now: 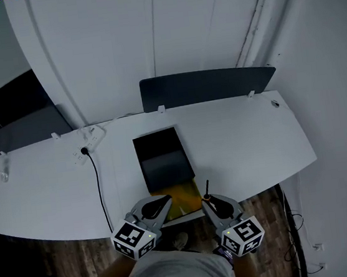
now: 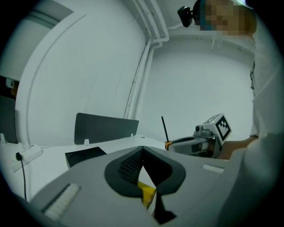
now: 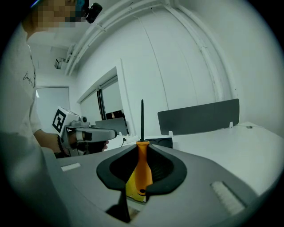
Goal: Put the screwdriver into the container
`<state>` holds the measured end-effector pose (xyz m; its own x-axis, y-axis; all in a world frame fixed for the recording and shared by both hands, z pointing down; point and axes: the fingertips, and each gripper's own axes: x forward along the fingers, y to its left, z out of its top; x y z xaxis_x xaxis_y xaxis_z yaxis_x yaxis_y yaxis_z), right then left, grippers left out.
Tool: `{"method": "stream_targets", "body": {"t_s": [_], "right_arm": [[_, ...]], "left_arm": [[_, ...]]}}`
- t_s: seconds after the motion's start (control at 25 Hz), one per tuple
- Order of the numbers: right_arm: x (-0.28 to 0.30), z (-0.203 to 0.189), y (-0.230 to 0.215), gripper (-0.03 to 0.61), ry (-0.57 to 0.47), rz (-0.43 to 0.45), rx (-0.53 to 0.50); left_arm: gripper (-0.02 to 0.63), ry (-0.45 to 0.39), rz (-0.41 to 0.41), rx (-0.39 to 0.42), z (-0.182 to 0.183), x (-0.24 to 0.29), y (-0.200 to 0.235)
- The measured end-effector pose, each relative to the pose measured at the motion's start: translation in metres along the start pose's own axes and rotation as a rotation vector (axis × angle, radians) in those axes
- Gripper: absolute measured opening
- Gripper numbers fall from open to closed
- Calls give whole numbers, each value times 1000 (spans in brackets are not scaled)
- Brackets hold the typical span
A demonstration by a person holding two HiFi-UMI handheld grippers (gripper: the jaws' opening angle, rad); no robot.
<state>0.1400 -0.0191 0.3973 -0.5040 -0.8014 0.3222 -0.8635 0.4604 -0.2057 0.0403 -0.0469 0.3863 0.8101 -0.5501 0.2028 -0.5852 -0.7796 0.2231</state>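
So we've got the right gripper [image 3: 142, 153] pinching the orange screwdriver [image 3: 143, 168] upright, the left gripper [image 2: 142, 153] pressed together and empty, and the black container [image 1: 162, 158] sitting on the table [image 1: 249, 138].

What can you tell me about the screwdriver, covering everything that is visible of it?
The screwdriver has a smooth orange handle, plastic by its look, and a thin dark shaft whose tip is too small to make out. It stands upright, shaft up, its handle clamped between the jaws of the right gripper, which alone touches it. It is held over the near edge of the white table, short of the black container.
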Motion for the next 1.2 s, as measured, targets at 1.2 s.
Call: {"method": "stream_targets", "body": {"t_s": [1.2], "right_arm": [[38, -4, -6, 86, 118, -13, -23]], "left_arm": [[0, 66, -48, -7, 6, 22, 38]]}}
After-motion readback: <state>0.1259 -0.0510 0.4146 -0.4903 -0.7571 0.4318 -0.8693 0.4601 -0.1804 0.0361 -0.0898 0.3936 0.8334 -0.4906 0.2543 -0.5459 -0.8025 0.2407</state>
